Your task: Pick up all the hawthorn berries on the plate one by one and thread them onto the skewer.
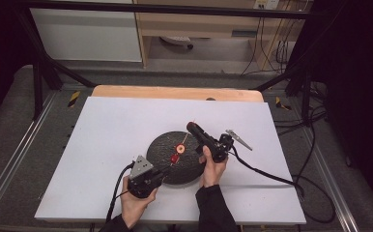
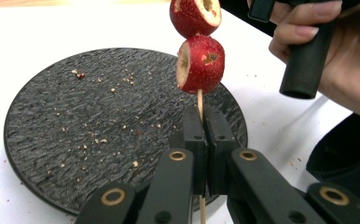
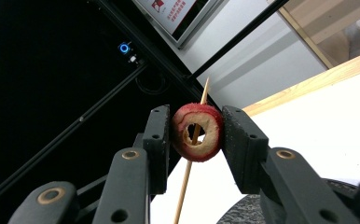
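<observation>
A thin wooden skewer (image 2: 199,100) is clamped near its butt end in the fully closed jaws of the left gripper (image 2: 200,123), just above the near-right rim of the black plate (image 2: 75,116). Two cored red fruits are threaded: a lower fruit (image 2: 201,64) free on the stick, and an upper fruit (image 3: 197,132) pinched between the pads of the right gripper (image 3: 197,135), above the plate. Fruit judged light, soft, crushable, hollow; best gripped gently on the skin sides. Skewer judged stiff but snappable, sharp-tipped; best held low.
</observation>
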